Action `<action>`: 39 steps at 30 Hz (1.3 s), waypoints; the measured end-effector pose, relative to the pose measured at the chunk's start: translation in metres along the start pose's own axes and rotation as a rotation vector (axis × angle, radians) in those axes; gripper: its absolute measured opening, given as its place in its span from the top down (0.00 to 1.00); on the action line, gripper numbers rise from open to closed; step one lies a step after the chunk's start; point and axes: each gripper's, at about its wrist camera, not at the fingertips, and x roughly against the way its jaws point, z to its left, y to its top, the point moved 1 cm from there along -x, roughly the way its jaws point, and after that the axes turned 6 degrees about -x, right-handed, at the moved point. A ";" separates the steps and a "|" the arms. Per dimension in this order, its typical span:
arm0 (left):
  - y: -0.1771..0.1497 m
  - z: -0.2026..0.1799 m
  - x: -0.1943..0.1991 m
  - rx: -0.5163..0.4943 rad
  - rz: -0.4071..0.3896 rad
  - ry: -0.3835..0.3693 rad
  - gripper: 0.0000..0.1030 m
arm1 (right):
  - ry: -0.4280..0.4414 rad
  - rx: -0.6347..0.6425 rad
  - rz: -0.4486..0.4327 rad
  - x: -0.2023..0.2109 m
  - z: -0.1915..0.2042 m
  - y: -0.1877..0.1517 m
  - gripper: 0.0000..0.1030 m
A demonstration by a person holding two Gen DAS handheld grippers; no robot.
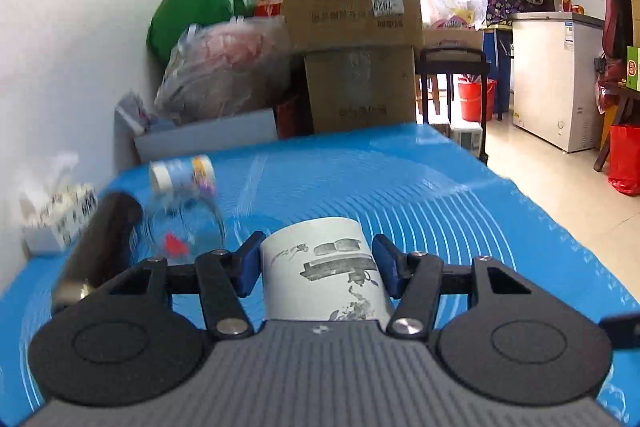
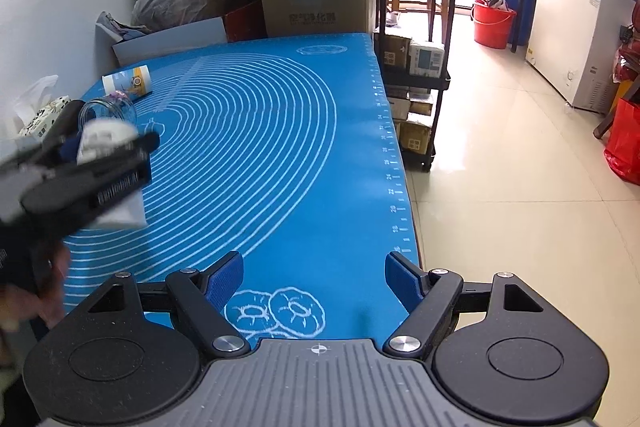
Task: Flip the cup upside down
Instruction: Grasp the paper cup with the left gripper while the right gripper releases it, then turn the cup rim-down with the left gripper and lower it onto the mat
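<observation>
A white cup with black ink drawings (image 1: 326,267) sits between the blue pads of my left gripper (image 1: 318,263), which is shut on it and holds it above the blue mat (image 1: 400,179). In the right wrist view the same cup (image 2: 105,137) shows blurred at the left, held in the left gripper (image 2: 102,143). My right gripper (image 2: 315,277) is open and empty, low over the near part of the mat (image 2: 280,147).
A clear glass jar (image 1: 184,223), a small white bottle lying down (image 1: 182,173) and a dark cylinder (image 1: 100,243) sit at the mat's left. A tissue box (image 1: 56,215) stands by the wall. Cardboard boxes (image 1: 348,27) and bags are stacked behind. A black cart (image 2: 416,67) stands right of the table.
</observation>
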 end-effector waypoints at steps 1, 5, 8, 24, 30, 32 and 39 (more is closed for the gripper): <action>-0.004 0.000 0.001 0.002 0.011 -0.004 0.43 | -0.002 -0.003 0.001 0.001 -0.001 -0.001 0.23; -0.014 0.001 0.013 -0.012 -0.020 -0.009 0.43 | -0.012 -0.014 0.000 0.005 -0.004 -0.004 0.23; -0.018 0.001 0.019 -0.022 -0.027 -0.008 0.43 | -0.013 -0.019 -0.006 0.009 -0.004 -0.006 0.23; -0.031 0.006 0.054 0.011 -0.010 -0.001 0.43 | -0.003 -0.013 -0.025 0.037 0.007 -0.024 0.23; -0.034 0.006 0.061 0.019 0.000 -0.005 0.43 | -0.005 -0.019 -0.027 0.045 0.008 -0.031 0.23; -0.036 0.006 0.063 0.017 0.005 -0.005 0.43 | -0.007 -0.018 -0.026 0.046 0.009 -0.033 0.23; -0.040 0.004 0.067 0.028 0.034 -0.021 0.43 | -0.005 -0.018 -0.030 0.052 0.009 -0.038 0.23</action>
